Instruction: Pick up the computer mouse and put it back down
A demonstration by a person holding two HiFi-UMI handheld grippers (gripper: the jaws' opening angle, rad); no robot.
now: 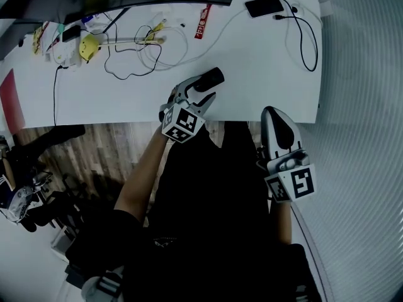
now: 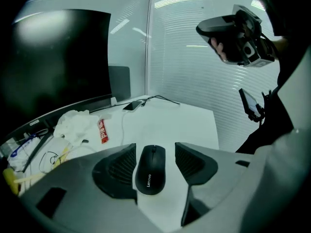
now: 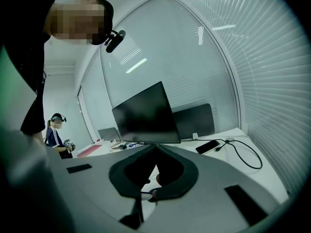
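Observation:
A black computer mouse [image 2: 150,170] lies flat on the white desk [image 2: 189,125], near its front edge. My left gripper [image 2: 155,146] is open, one jaw on each side of the mouse, and a thin strip of desk shows between the mouse and each pad. In the head view the same mouse [image 1: 212,78] pokes out past the left gripper [image 1: 200,93]. My right gripper [image 1: 278,119] hangs in the air off the desk's front right corner, with its jaws shut and tips meeting [image 3: 155,147]. Nothing sits between them.
A phone [image 1: 264,6] with a black cable lies at the far right of the desk. A red packet [image 1: 203,21], tangled cables [image 1: 141,49] and a yellow object [image 1: 88,46] lie at the back left. A dark monitor [image 3: 146,115] stands behind. Another person [image 3: 56,135] stands far left.

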